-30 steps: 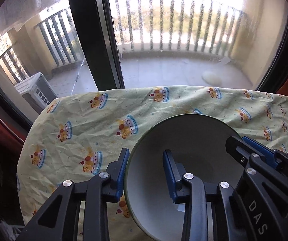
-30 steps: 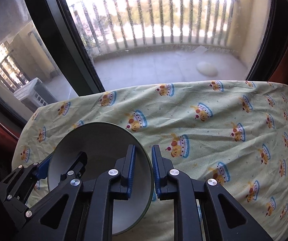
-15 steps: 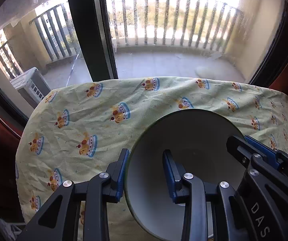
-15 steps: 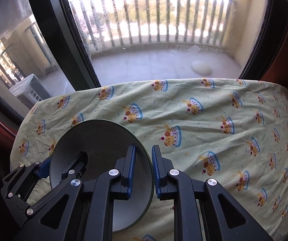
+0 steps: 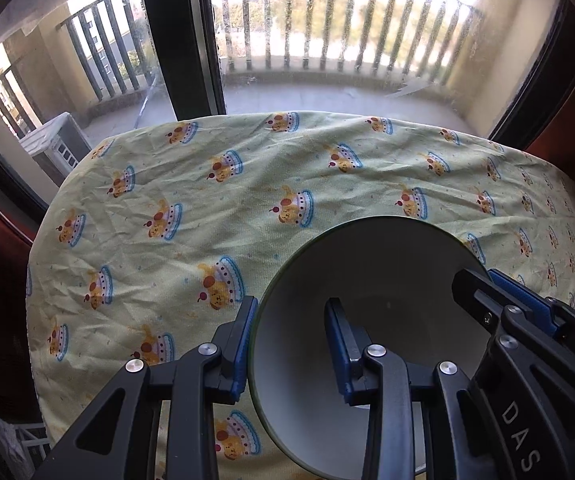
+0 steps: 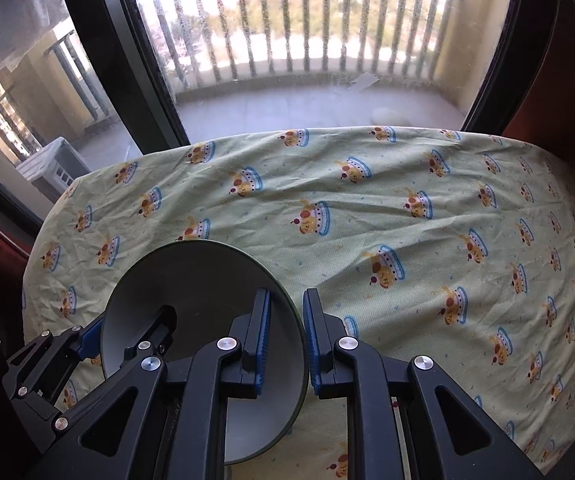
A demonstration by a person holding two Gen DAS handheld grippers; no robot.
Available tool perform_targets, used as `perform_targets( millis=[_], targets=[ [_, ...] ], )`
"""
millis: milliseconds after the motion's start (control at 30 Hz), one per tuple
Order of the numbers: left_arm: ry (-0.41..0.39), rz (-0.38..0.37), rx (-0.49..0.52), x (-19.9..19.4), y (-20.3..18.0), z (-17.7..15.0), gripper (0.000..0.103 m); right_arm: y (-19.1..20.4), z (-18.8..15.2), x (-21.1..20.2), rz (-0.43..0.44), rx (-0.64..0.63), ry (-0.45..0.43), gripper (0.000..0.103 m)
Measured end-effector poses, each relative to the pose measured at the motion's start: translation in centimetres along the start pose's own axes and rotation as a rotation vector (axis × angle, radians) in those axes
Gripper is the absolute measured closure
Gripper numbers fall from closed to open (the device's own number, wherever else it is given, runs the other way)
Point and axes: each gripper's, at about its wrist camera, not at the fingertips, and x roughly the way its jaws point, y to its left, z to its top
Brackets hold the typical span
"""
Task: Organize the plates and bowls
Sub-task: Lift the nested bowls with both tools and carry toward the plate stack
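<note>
Grey-white bowl point(image 5: 371, 320), thin dark-green rim, plain inside, held above the yellow printed cloth point(image 5: 207, 200) by both grippers. Left gripper point(image 5: 291, 344) clamps the bowl's left wall, one pad outside, one inside. Right gripper point(image 6: 286, 336) pinches the bowl's right rim point(image 6: 287, 300). Left view alone shows "DAS" lettering on the right gripper's body beside the bowl. Right view shows more bare cloth right of the bowl.
</note>
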Motion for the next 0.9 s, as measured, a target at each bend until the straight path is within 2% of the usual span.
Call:
perform_targets(
  millis=[67, 133, 333, 533, 600, 900],
  targets=[
    [0.013, 0.006, 0.001, 0.6, -0.1, -0.2, 0.069, -0.2, -0.4, 0.4, 0.001, 0.010, 0.017, 0.083],
    [-0.008, 0.011, 0.003, 0.7, -0.1, -0.2, 0.070, -0.3, -0.6, 1.1, 0.007, 0.024, 0.033, 0.083],
    [-0.012, 0.008, 0.006, 0.9, -0.1, 0.0, 0.070, -0.8, -0.6, 1.3, 0.028, 0.069, -0.018, 0.080],
    [-0.001, 0.008, 0.017, 0.9, -0.5, 0.1, 0.072, -0.9, -0.5, 1.6, 0.014, 0.059, 0.005, 0.081],
    [-0.001, 0.001, 0.018, 0.7, -0.6, 0.0, 0.072, -1.1, -0.5, 1.6, 0.016, 0.072, 0.018, 0.081],
    [-0.046, 0.017, 0.008, -2.6, -2.1, -0.8, 0.072, -2.1, -0.9, -1.3, 0.031, 0.062, -0.022, 0.080]
  ],
)
